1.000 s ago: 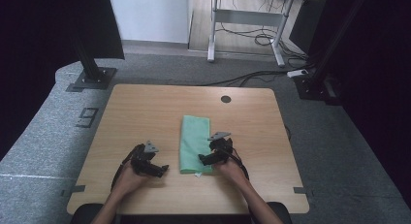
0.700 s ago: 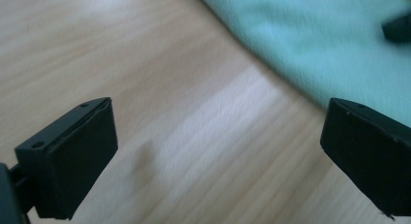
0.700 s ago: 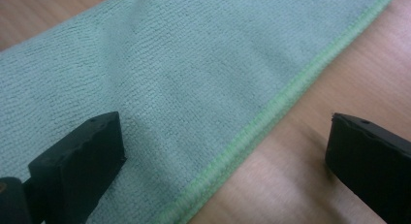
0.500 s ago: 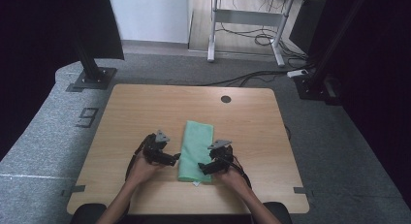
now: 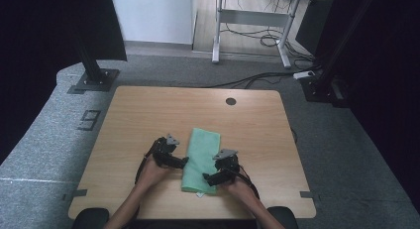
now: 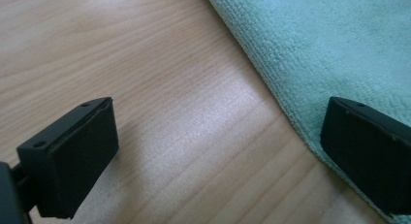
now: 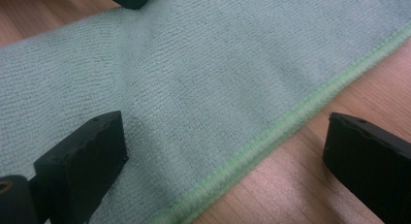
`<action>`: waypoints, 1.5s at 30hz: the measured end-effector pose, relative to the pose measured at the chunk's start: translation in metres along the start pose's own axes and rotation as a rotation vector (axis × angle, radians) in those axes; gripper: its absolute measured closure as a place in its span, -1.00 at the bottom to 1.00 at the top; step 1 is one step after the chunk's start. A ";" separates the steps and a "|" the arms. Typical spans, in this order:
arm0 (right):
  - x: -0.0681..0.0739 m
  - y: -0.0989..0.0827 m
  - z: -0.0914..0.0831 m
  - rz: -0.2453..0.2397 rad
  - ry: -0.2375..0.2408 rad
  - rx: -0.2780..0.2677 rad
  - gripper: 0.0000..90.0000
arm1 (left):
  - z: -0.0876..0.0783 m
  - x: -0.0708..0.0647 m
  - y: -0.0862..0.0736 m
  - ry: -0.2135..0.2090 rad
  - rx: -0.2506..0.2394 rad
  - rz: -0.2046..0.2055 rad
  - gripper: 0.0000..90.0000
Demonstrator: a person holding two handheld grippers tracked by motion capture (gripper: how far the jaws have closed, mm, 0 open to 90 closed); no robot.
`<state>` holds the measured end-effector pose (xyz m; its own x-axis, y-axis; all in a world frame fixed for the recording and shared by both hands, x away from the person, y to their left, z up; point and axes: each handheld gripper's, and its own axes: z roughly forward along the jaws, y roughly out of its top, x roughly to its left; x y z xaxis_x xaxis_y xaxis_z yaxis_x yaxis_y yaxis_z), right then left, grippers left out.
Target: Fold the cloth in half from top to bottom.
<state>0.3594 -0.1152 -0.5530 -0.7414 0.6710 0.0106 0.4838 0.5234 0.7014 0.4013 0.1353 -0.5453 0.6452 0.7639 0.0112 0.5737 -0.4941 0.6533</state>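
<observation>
A folded green cloth (image 5: 201, 158) lies flat near the front edge of the wooden table (image 5: 148, 115). My left gripper (image 5: 182, 162) straddles its left edge, jaws wide apart, gripping nothing. My right gripper (image 5: 208, 178) straddles the hemmed right edge, likewise spread wide and empty.

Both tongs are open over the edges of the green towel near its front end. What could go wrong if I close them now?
1. The left tongs straddle the towel edge with mostly bare table between the jaws; closing may pinch only the border, which could slip out.
2. The right tongs span the hemmed edge; on a folded towel they might lift just the top layer.
3. Uneven grips on the two sides could skew the fold.
</observation>
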 end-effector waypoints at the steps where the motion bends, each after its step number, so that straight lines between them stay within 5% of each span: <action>1: 0.000 0.000 0.000 -0.002 0.002 0.000 -0.95 | -0.001 -0.001 -0.001 0.001 0.001 0.004 -0.98; 7: -0.002 0.004 -0.003 -0.029 0.039 0.009 -0.87 | -0.004 -0.001 -0.007 -0.013 -0.008 -0.007 -0.96; 16: -0.032 0.019 -0.011 0.047 0.026 -0.023 -0.80 | -0.004 -0.001 -0.009 -0.015 -0.011 -0.024 -0.95; 26: -0.067 0.047 -0.001 0.102 0.012 -0.022 -0.32 | -0.007 -0.004 -0.012 -0.023 -0.007 -0.016 -0.94; 36: -0.085 0.074 0.019 0.088 -0.001 0.017 0.33 | -0.007 -0.004 -0.012 -0.026 -0.010 -0.013 -0.94; 45: -0.098 0.080 0.036 0.097 -0.023 0.040 0.34 | -0.007 -0.003 -0.012 -0.028 -0.012 -0.011 -0.95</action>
<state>0.4875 -0.1198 -0.5239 -0.6791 0.7316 0.0604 0.5715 0.4752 0.6690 0.3887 0.1416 -0.5482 0.6529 0.7572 -0.0177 0.5750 -0.4803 0.6624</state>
